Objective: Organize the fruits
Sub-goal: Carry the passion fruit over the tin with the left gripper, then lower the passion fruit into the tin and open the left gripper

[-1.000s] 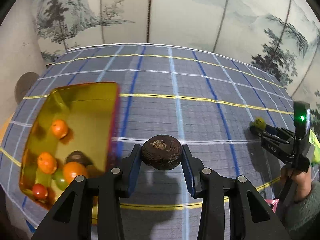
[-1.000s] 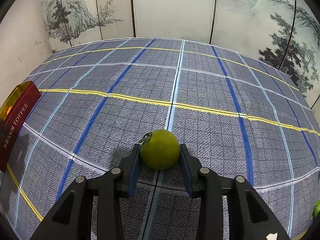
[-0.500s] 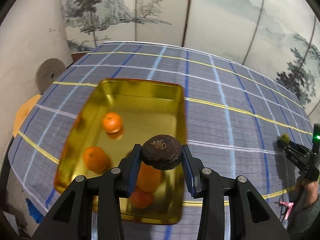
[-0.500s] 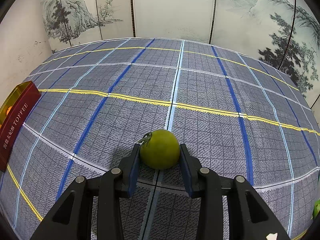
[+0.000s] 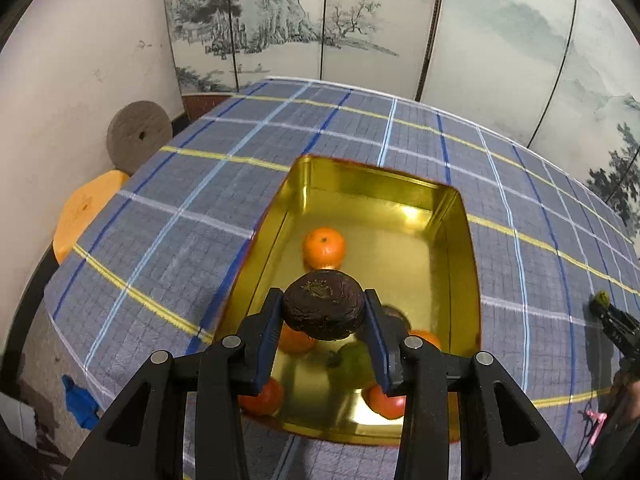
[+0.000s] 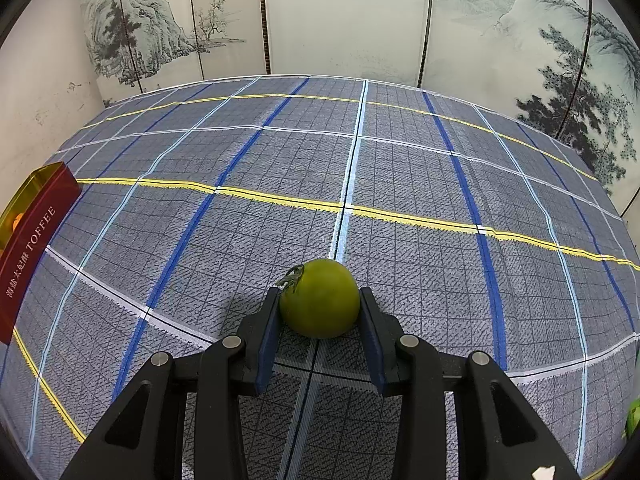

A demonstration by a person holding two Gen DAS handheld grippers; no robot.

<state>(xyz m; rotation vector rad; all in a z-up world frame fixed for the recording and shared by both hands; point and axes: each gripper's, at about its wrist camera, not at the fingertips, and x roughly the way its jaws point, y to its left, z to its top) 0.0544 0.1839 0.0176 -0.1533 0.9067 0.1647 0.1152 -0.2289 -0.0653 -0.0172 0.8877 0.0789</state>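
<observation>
Dark brown wrinkled fruit clamped between the blue-padded fingers of the left gripper, held in the air above the near half of the gold tin. Tin sits on the plaid-covered worktop; inside it: one orange fruit alone toward the far end, and more orange, red and green fruit clustered at the near end, partly hidden behind the gripper. Green fruit with a dried stem pinched between the fingers of the right gripper, low over the cloth; contact with the cloth cannot be told. The tin's red side, marked TOFFEE, shows at the left edge of the right wrist view, well apart from the green fruit.
</observation>
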